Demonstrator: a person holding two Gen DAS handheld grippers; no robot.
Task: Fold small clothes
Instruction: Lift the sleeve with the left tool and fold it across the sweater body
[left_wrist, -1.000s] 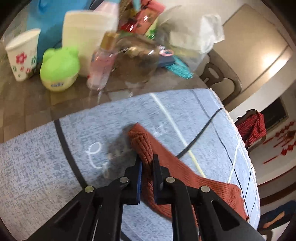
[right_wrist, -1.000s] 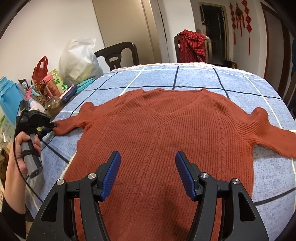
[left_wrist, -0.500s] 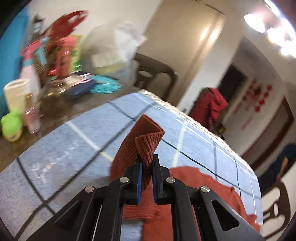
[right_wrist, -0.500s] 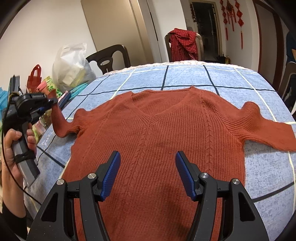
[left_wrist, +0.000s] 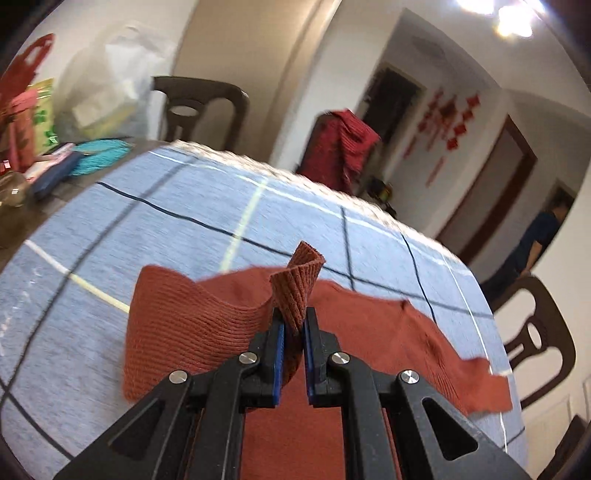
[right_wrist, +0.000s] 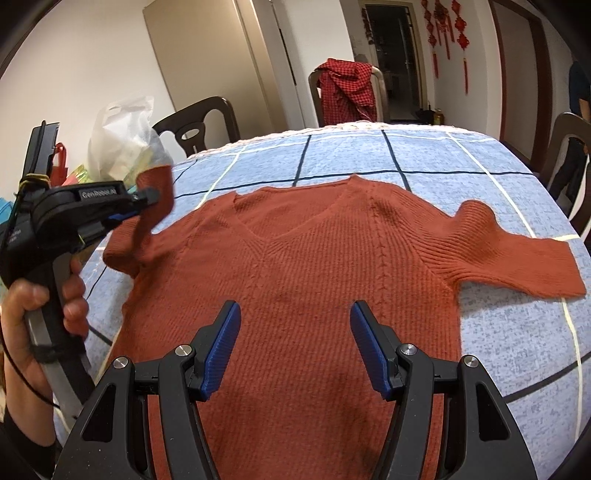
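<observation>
A rust-red knit sweater (right_wrist: 317, 266) lies face up on the blue checked tablecloth (right_wrist: 424, 155), neckline at the far side. My left gripper (left_wrist: 293, 328) is shut on the cuff of its left sleeve (left_wrist: 297, 284) and holds it lifted above the table, swung in over the sweater's body (left_wrist: 388, 332). In the right wrist view the left gripper (right_wrist: 147, 199) shows at the left with the raised cuff (right_wrist: 157, 188). My right gripper (right_wrist: 295, 325) is open and empty, hovering above the sweater's lower middle. The right sleeve (right_wrist: 517, 258) lies flat.
Clutter sits at the table's left end: a white plastic bag (right_wrist: 122, 136), a red bag (left_wrist: 22, 99), a teal item (left_wrist: 99, 158). Dark chairs (right_wrist: 199, 125) stand around the table, one draped with a red checked cloth (right_wrist: 347, 88). A person (right_wrist: 580, 110) stands at the right.
My left gripper has lifted the left sleeve's cuff off the table and carried it up and rightward over the sweater. My right gripper has stayed open over the sweater's lower part.
</observation>
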